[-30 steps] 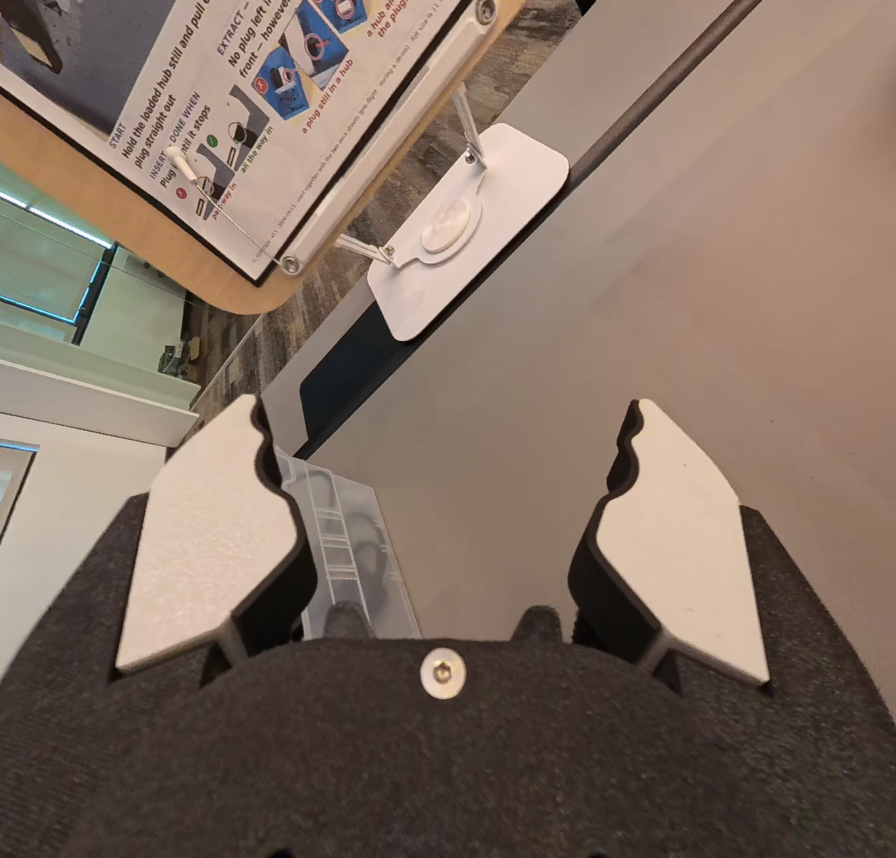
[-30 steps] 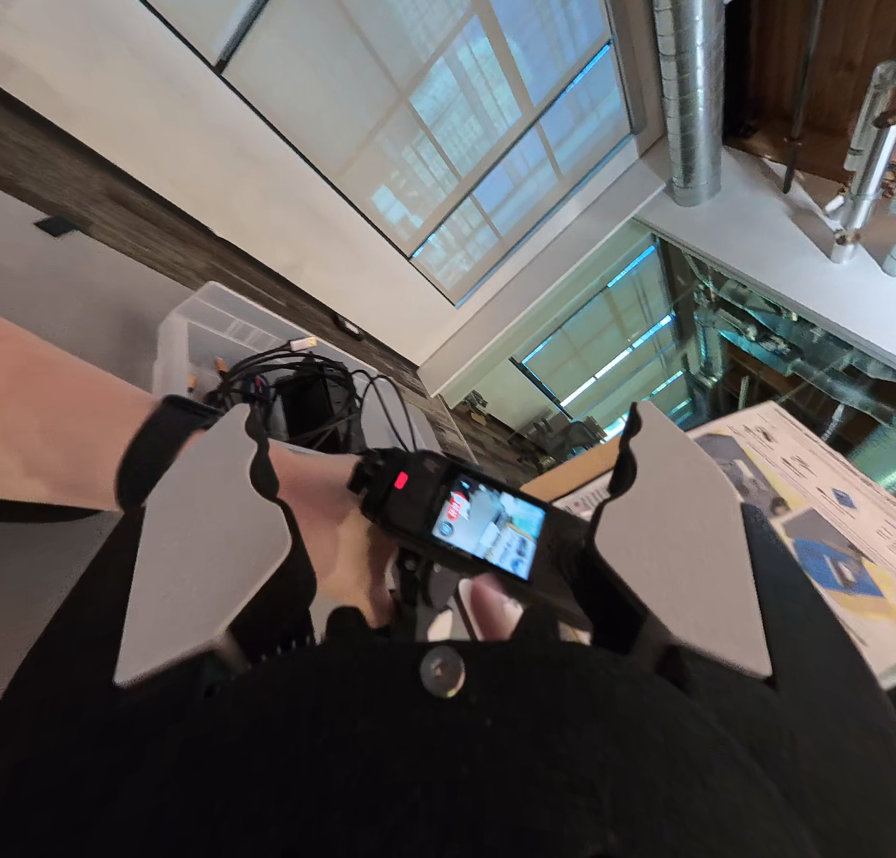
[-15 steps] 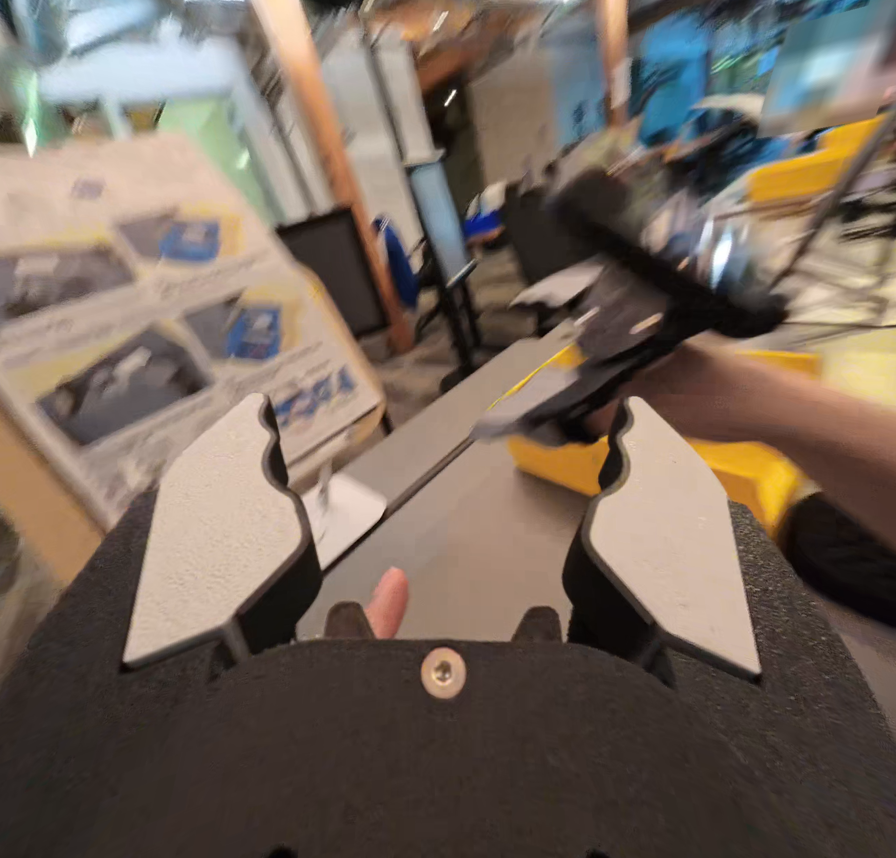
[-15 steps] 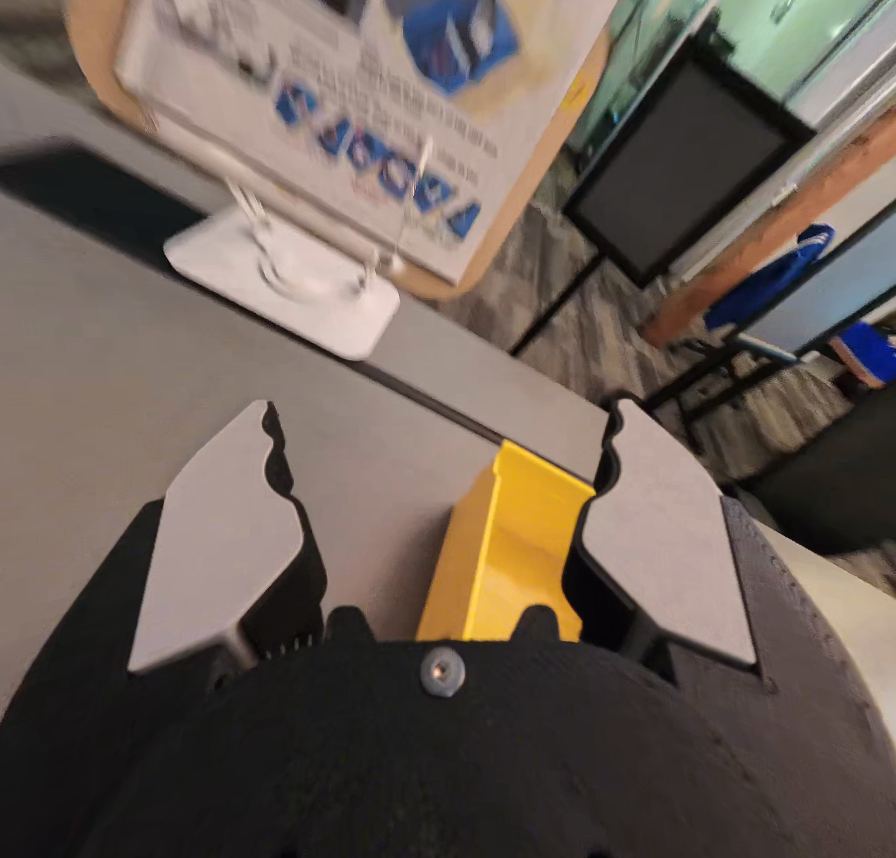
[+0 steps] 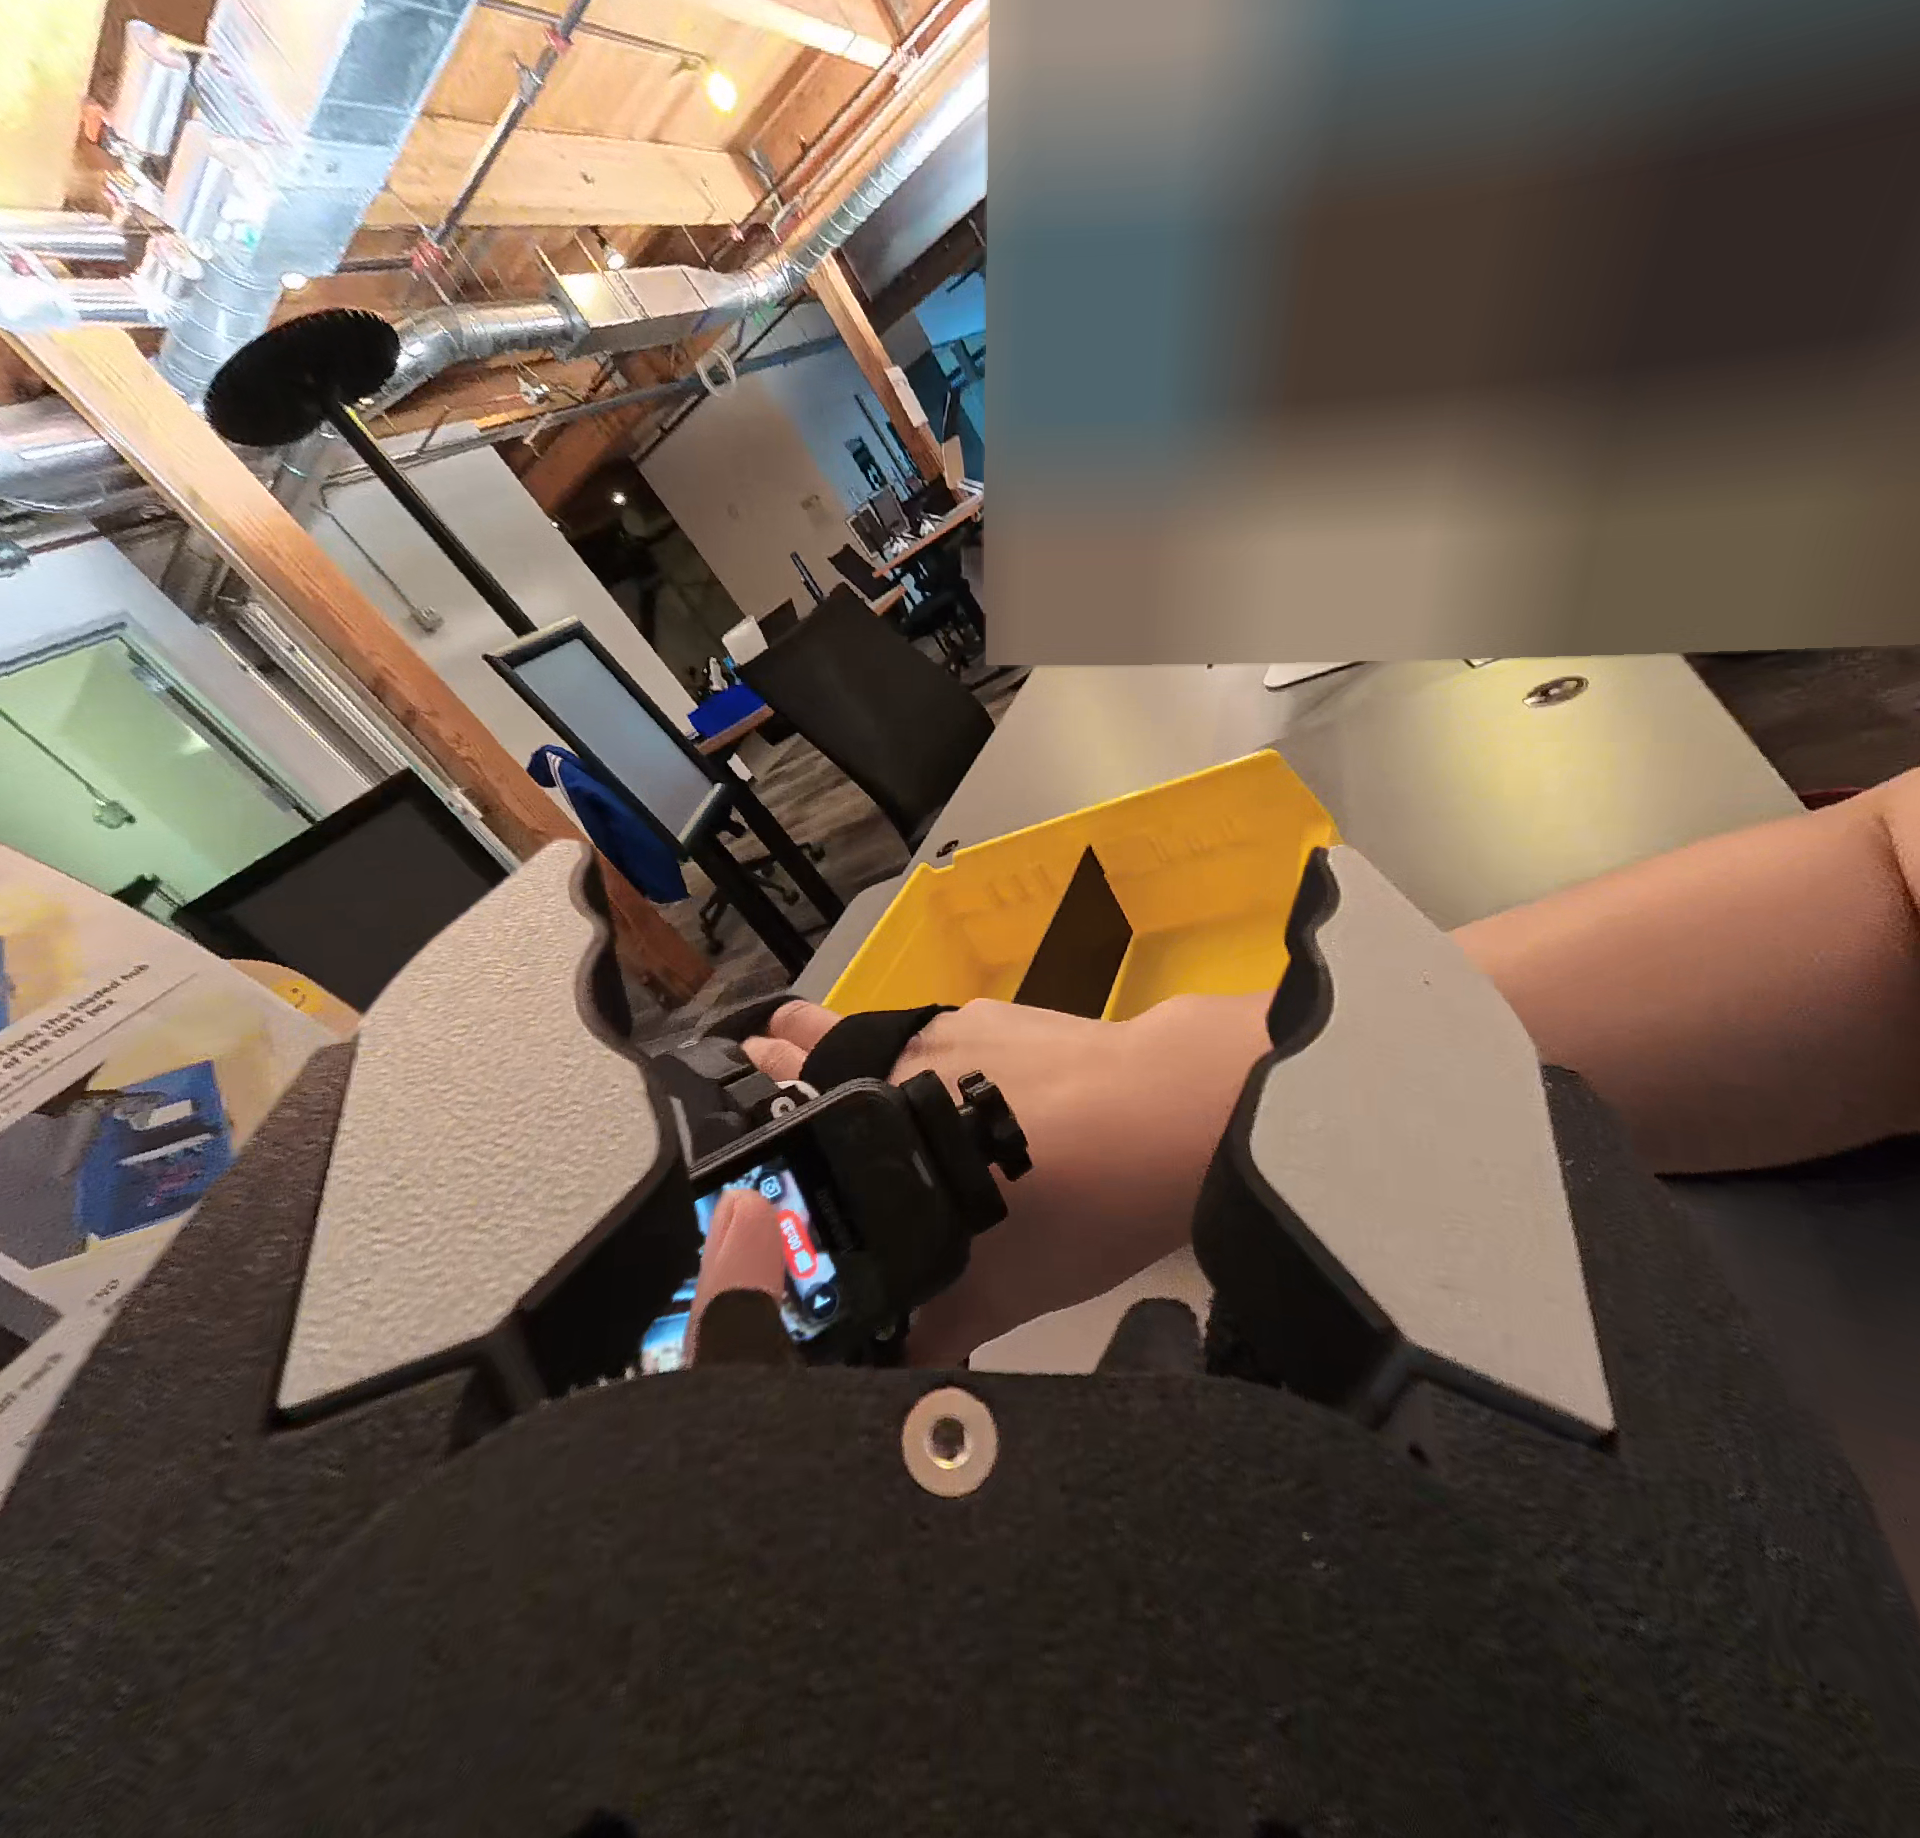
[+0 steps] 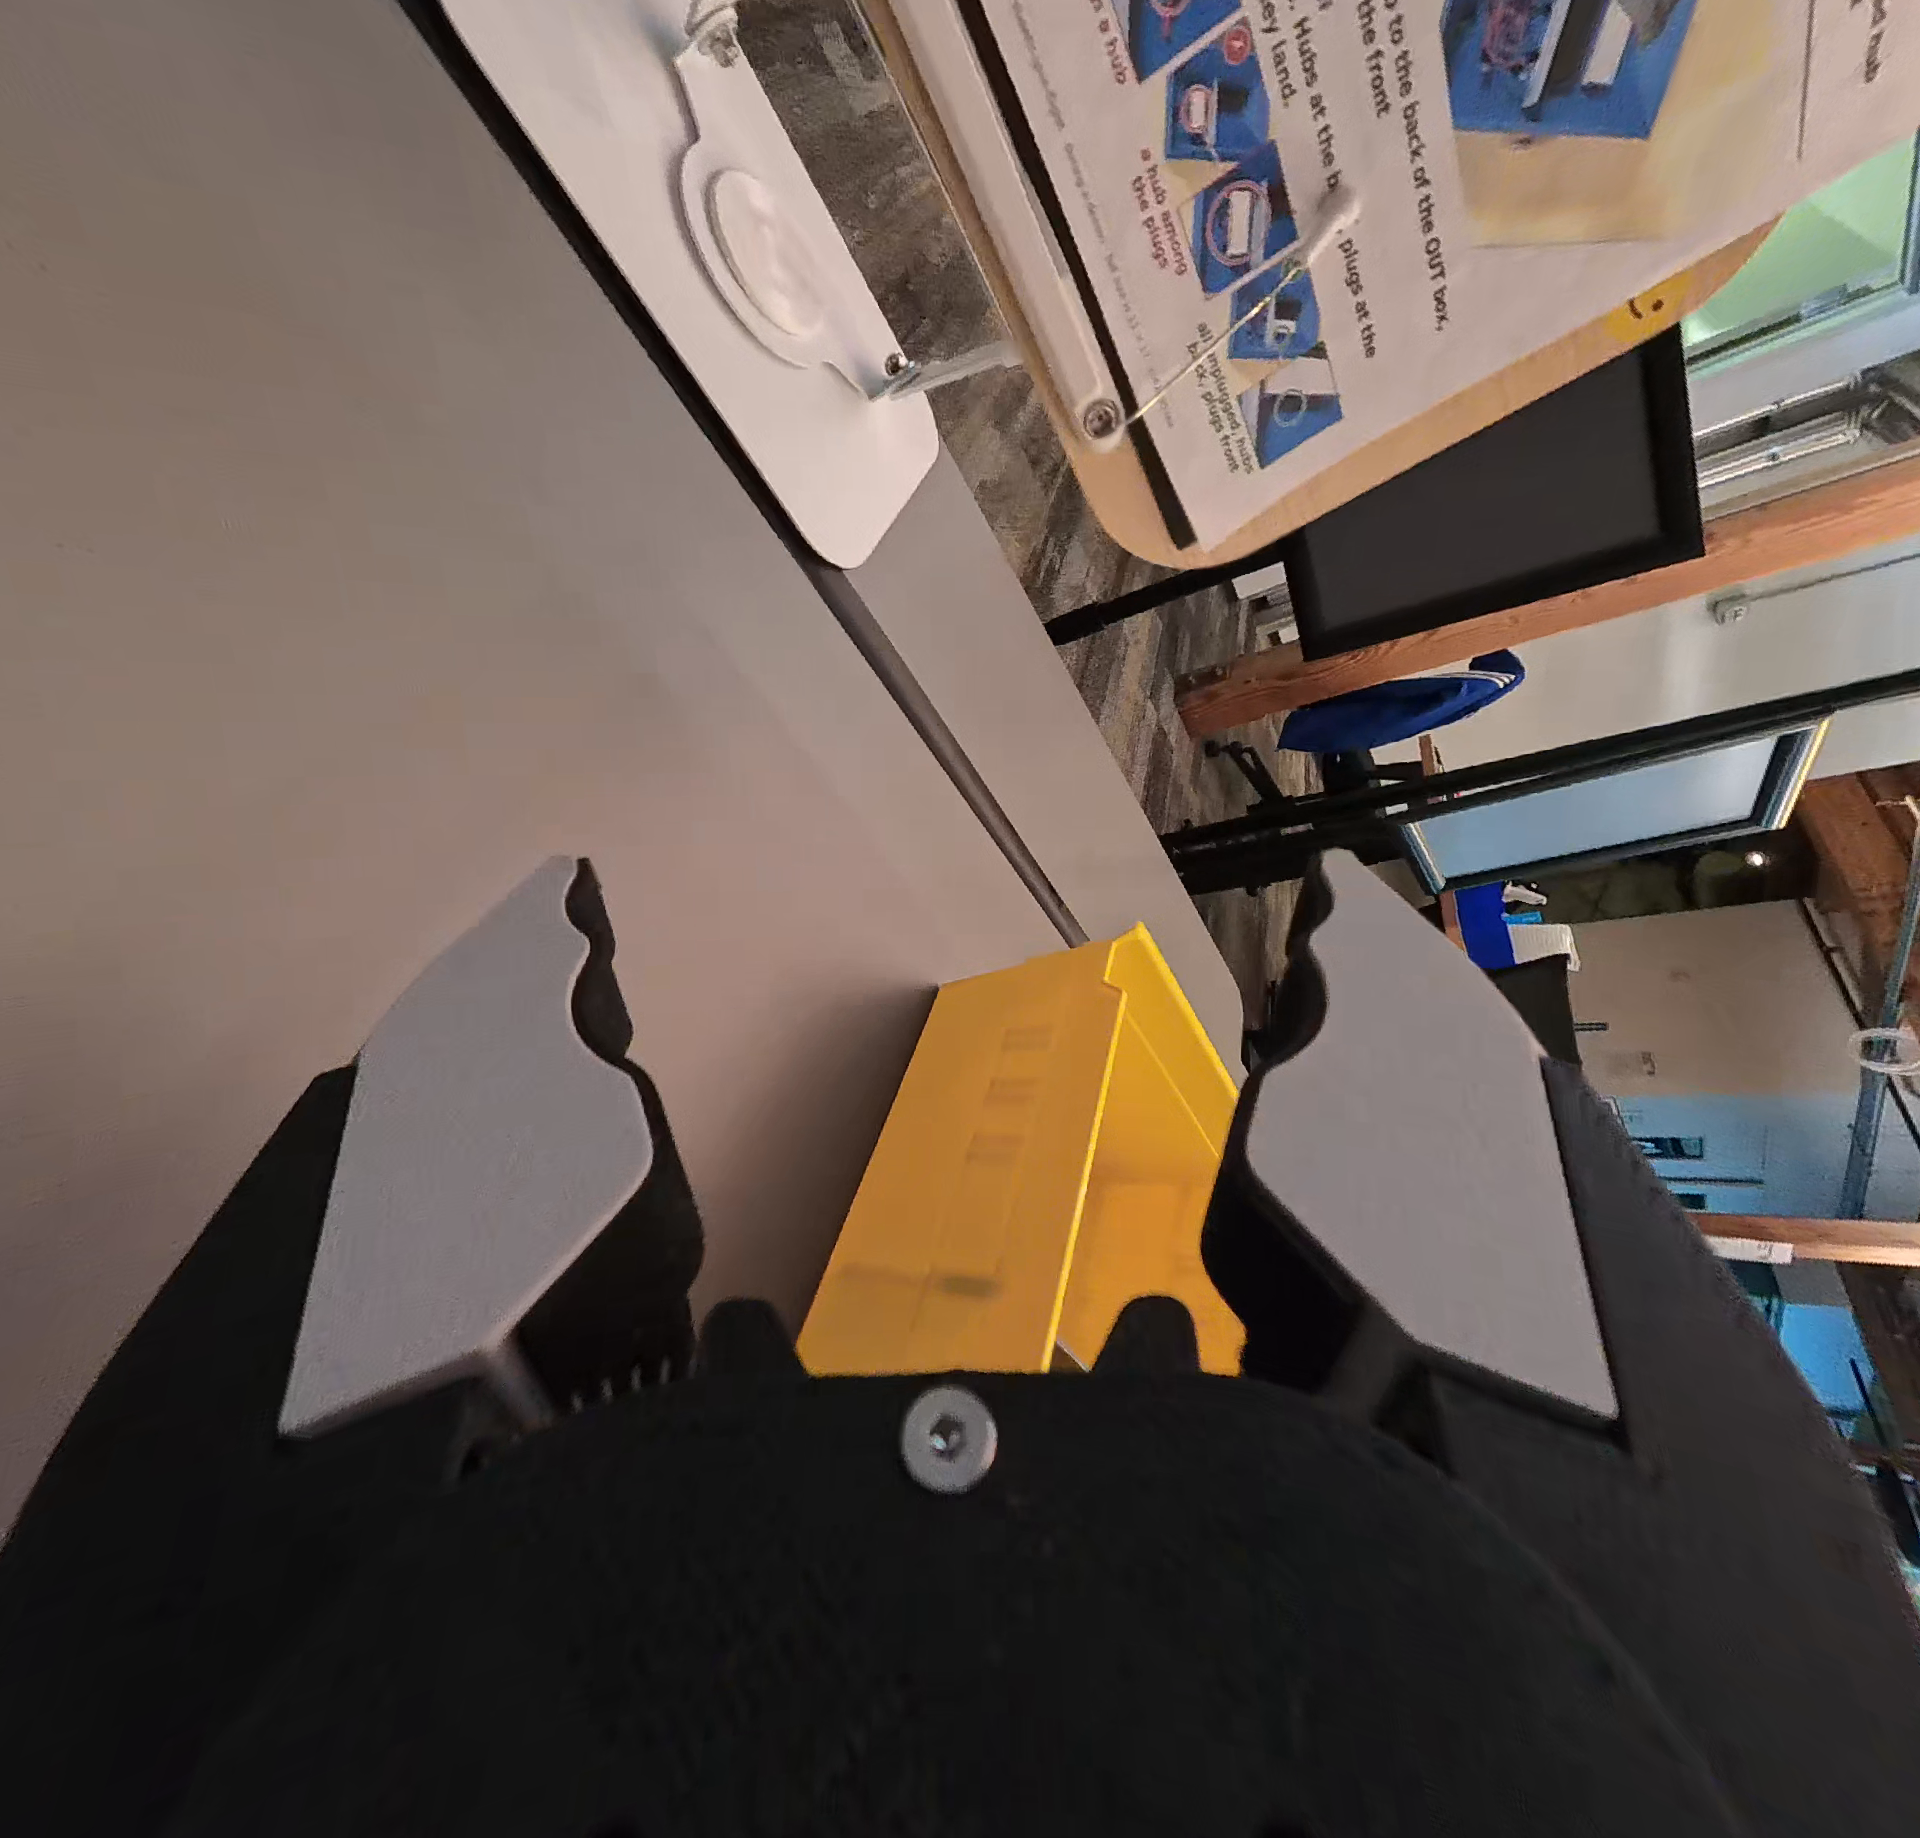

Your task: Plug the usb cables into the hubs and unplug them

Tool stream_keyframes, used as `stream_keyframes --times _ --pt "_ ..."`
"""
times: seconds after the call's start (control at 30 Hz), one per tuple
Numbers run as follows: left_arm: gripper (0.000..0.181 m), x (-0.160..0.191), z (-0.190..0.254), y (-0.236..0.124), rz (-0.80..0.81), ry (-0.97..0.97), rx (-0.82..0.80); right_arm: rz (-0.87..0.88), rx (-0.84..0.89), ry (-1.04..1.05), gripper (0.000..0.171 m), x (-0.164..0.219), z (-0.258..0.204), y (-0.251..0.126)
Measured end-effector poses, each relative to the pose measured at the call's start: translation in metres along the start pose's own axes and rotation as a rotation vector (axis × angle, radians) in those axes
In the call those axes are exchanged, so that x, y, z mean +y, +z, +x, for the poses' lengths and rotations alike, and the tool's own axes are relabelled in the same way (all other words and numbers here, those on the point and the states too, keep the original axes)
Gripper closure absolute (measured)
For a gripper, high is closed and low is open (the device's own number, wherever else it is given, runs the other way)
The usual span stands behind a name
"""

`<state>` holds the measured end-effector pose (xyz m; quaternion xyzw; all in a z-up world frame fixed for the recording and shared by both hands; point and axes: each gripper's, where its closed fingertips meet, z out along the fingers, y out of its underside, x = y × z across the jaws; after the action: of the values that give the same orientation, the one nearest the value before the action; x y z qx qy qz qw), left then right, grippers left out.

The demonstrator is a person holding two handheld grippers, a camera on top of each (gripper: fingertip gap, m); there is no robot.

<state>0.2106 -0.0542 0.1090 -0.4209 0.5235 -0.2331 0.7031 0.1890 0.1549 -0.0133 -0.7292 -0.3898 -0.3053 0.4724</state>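
Left claw (image 5: 945,967): spread wide, nothing between its fingers, raised off the surface and looking across it.
Right claw (image 6: 940,967): spread wide and empty, tilted over the grey surface (image 6: 364,593).
Person's hand (image 5: 1060,1092): seen in the left wrist view between the left claw's fingers, wearing a black strap; it grips the right claw's handle, whose small camera screen (image 5: 758,1258) faces the lens, with a fingertip (image 5: 732,1258) on it.
Yellow bin (image 6: 997,1165): on the surface at 12 o'clock from the right claw, just beyond its fingers; a dark divider (image 5: 1070,941) stands inside.
Usb cables and hubs: cannot tell where they are; neither view shows any.
Instruction sheet (image 6: 1403,157): on a white stand (image 6: 707,230) at the surface's far edge, at 1 o'clock in the right wrist view.
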Motion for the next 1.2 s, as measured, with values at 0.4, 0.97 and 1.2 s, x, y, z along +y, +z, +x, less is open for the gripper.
stream_keyframes --times 0.4,0.97,1.2 --pt "0.061 0.016 0.007 0.008 -0.041 0.031 0.018 0.02 -0.051 -0.023 0.048 -0.009 -0.014 -0.008" --pt "0.07 -0.014 -0.109 -0.062 -0.048 0.008 -0.319 0.094 -0.081 0.147 0.049 0.0 0.026 0.002" --pt "0.105 0.028 -0.183 -0.121 -0.204 -0.14 -0.507 0.445 0.058 0.565 0.059 0.003 0.141 -0.044"
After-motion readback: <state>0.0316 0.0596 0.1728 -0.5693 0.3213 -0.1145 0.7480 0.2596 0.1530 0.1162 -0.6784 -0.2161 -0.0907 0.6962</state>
